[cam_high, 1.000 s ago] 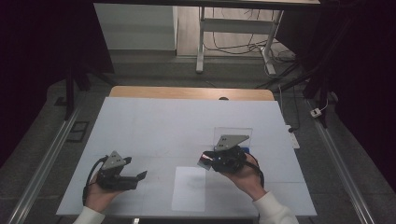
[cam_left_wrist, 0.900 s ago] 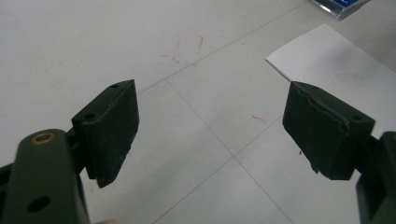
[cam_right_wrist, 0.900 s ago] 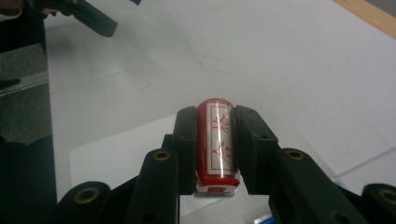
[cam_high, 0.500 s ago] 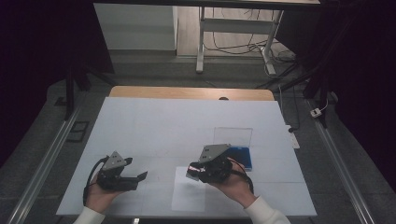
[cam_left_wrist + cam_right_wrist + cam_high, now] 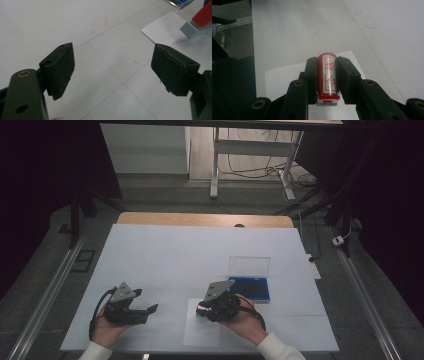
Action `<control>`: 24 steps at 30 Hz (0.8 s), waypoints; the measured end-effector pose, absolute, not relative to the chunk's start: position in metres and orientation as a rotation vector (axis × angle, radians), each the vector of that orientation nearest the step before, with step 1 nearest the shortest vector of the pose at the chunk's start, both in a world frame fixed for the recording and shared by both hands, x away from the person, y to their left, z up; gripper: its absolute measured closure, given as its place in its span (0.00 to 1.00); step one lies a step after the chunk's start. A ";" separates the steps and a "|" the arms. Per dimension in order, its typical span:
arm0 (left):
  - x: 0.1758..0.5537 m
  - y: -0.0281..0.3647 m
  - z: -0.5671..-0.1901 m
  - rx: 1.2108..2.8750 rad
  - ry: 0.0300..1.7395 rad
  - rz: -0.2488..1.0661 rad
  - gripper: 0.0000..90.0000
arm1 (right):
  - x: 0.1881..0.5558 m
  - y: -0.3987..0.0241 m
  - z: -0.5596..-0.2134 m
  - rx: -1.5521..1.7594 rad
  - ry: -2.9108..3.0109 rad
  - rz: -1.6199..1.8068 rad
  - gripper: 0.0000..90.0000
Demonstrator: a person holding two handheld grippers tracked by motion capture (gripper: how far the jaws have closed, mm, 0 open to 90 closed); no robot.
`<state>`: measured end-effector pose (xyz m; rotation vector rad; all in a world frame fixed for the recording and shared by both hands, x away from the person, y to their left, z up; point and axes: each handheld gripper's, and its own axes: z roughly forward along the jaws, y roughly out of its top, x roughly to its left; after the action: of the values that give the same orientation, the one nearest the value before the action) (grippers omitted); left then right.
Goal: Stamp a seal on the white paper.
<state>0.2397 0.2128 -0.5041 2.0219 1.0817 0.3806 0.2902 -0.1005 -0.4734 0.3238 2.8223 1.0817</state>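
Observation:
My right gripper is shut on a red stamp with red characters on its white label. It hangs over the near end of a white sheet of paper that lies at the table's front. In the left gripper view the stamp shows at the top right, red above a grey base, just above the paper. My left gripper rests at the front left, open, with bare table between its jaws. A blue ink pad case with its clear lid raised lies right of the right gripper.
The white table has faint red marks on its surface. Its wooden back edge faces a grey floor with cables and a metal stand. Rails run along both sides of the table.
My right gripper has carried the stamp left and toward me, from beside the ink pad case to above the paper. The left gripper has stayed in place.

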 end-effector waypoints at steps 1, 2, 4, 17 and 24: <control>0.240 0.213 -0.504 2.022 1.081 0.381 0.22 | 0.290 -0.100 -0.474 0.329 2.824 1.076 0.78; 0.240 0.213 -0.504 2.021 1.082 0.381 0.22 | 0.290 -0.100 -0.476 0.325 2.824 1.073 0.78; 0.240 0.213 -0.504 2.022 1.082 0.381 0.22 | 0.291 -0.099 -0.478 0.320 2.825 1.064 0.78; 0.240 0.213 -0.505 2.025 1.083 0.383 0.22 | 0.294 -0.100 -0.486 0.349 2.812 1.053 0.78; 0.240 0.213 -0.505 2.025 1.085 0.386 0.22 | 0.295 -0.099 -0.489 0.345 2.811 1.051 0.78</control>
<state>0.2400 0.2130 -0.5049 2.0251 1.0852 0.3855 0.2951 -0.0991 -0.4893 0.3453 2.8111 1.0512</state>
